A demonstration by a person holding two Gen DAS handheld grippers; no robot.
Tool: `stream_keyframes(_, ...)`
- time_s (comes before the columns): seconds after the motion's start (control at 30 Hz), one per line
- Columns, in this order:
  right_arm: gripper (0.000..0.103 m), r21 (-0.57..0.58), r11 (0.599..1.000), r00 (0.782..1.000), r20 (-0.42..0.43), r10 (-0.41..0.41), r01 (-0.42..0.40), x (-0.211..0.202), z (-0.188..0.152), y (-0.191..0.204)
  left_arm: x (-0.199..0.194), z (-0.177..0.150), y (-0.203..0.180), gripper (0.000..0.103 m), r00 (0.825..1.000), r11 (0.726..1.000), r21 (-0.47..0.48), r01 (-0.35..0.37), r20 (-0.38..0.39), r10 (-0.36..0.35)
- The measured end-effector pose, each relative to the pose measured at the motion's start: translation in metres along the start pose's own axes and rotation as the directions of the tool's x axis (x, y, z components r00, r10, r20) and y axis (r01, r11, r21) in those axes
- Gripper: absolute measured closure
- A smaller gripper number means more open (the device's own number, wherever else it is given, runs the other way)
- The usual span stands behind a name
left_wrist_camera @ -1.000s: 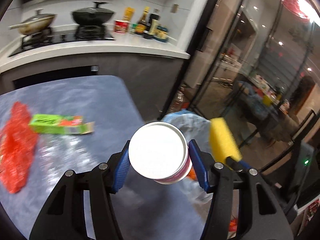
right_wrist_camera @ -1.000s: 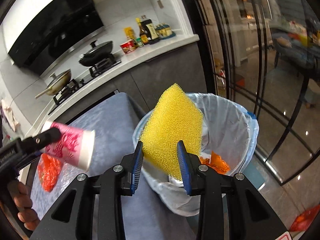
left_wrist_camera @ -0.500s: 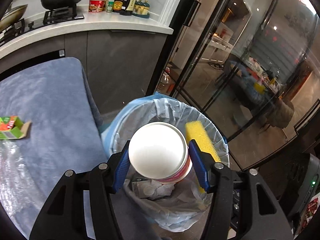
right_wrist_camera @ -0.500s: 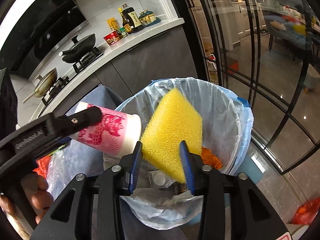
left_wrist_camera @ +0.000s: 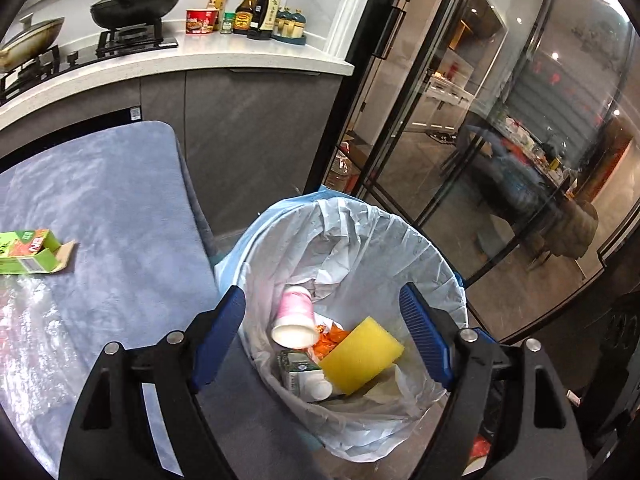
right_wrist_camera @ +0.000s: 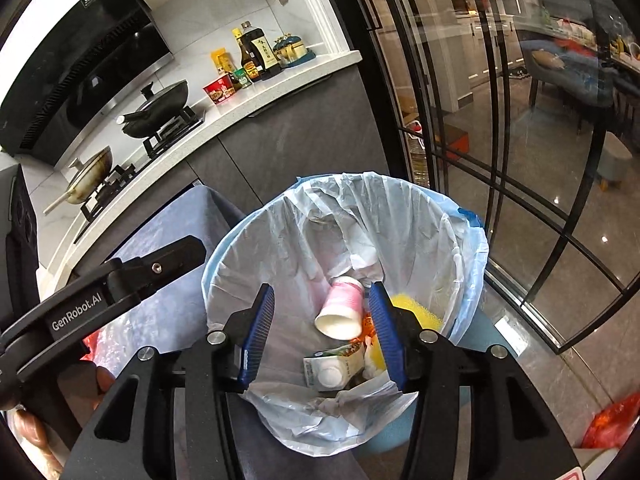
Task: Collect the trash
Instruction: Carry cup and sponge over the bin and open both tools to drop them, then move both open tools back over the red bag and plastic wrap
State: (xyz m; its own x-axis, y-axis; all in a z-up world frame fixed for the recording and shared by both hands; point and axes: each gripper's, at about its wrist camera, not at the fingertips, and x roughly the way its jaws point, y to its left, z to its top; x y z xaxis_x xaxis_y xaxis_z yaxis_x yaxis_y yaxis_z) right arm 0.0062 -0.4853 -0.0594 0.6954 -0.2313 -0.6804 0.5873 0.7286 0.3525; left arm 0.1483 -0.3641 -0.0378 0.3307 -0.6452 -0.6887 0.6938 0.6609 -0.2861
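Both the left gripper (left_wrist_camera: pixel 322 332) and the right gripper (right_wrist_camera: pixel 322 334) hang above the lined trash bin (left_wrist_camera: pixel 436 256), jaws just spread wide with nothing between them. The pink paper cup (left_wrist_camera: pixel 294 318) and yellow sponge (left_wrist_camera: pixel 360 354) lie inside the bin, while a green carton (left_wrist_camera: pixel 26 250) rests on the blue-covered table (left_wrist_camera: pixel 120 208) beside it.

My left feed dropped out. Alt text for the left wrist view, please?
Open left gripper hangs empty over the lined trash bin, where the pink cup and yellow sponge lie. A green carton remains on the blue-covered table.
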Motion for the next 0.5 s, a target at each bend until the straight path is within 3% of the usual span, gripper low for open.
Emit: stream_keyframes(0.5,0.055,-0.081,0.995,0.999,0.003,0.050,-0.049,-0.014,-0.011,0.052,-0.058,-0.012,0.045,0.026,0.994,0.995,-0.046,-0.087,0.057,0.089)
